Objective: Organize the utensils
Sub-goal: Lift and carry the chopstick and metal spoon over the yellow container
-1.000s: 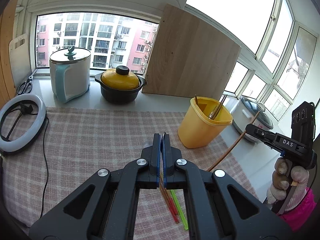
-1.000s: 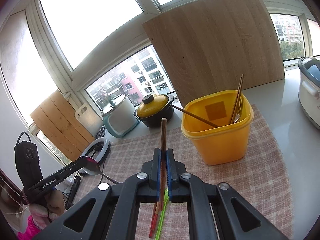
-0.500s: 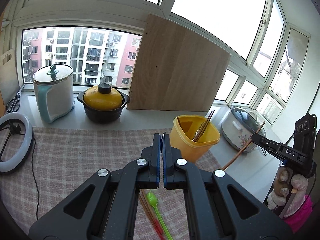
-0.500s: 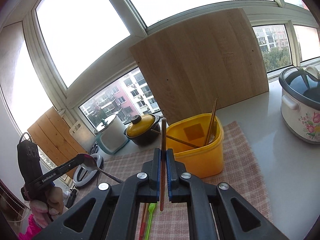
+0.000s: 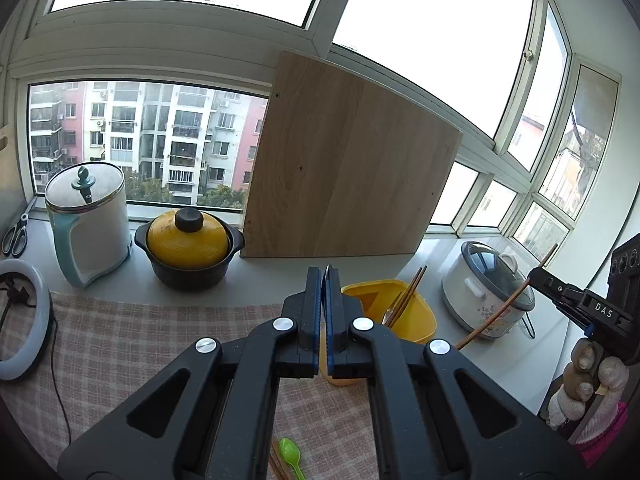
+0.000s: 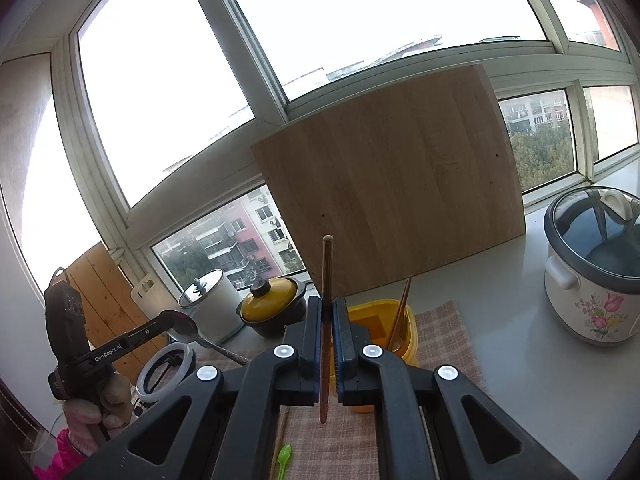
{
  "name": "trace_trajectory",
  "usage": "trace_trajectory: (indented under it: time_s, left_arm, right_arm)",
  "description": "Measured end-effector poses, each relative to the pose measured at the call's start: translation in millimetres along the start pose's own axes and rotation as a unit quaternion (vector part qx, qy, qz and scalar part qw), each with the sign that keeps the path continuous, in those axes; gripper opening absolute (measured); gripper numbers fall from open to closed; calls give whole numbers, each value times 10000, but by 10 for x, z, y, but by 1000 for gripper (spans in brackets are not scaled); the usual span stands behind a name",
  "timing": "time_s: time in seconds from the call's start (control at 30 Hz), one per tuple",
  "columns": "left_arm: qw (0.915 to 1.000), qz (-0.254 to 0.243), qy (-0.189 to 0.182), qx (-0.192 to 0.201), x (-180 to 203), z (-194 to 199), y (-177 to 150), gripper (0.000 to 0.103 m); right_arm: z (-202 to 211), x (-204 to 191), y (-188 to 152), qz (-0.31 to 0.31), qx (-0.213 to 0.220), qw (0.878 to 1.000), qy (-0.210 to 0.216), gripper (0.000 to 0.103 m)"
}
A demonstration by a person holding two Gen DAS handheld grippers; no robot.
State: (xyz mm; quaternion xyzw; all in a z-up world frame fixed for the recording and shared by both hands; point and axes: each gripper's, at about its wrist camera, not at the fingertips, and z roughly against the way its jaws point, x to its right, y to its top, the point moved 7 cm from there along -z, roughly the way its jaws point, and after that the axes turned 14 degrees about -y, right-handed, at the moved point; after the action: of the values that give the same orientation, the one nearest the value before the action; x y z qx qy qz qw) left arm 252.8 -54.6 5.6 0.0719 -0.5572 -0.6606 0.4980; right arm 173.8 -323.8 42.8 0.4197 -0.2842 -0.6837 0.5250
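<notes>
My left gripper (image 5: 324, 280) is shut on a metal spoon; only its thin edge (image 5: 327, 270) shows between the pads here, while the right wrist view shows the spoon's bowl (image 6: 185, 325) in that gripper (image 6: 168, 320). My right gripper (image 6: 328, 308) is shut on a brown wooden chopstick (image 6: 326, 280), held upright; it also shows in the left wrist view (image 5: 508, 302). The yellow utensil bin (image 5: 400, 316) holds several utensils and stands just beyond and below both grippers; it also shows in the right wrist view (image 6: 408, 336). A green spoon (image 5: 291, 454) and chopsticks lie on the checked cloth.
A black pot with a yellow lid (image 5: 188, 252), a white kettle (image 5: 90, 220) and a leaning wooden board (image 5: 344, 168) stand at the back. A rice cooker (image 5: 488, 296) sits at the right, a ring light (image 5: 24, 320) and scissors (image 5: 14, 236) at the left.
Both grippers have risen and pulled back from the cloth with their utensils held. The yellow bin now looks lower and farther away in both views.
</notes>
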Motion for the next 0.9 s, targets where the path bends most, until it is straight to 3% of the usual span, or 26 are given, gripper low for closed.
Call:
trace_trajectory:
  time_s: [0.47, 0.9]
  left_arm:
    - [9996, -118, 99, -228, 28, -532, 71, 0]
    - [9977, -370, 226, -514, 82, -834, -58, 0]
  right_arm:
    - [-214, 142, 381, -120, 409, 9986, -323, 2]
    - [-722, 110, 144, 114, -17, 9984, -549, 2]
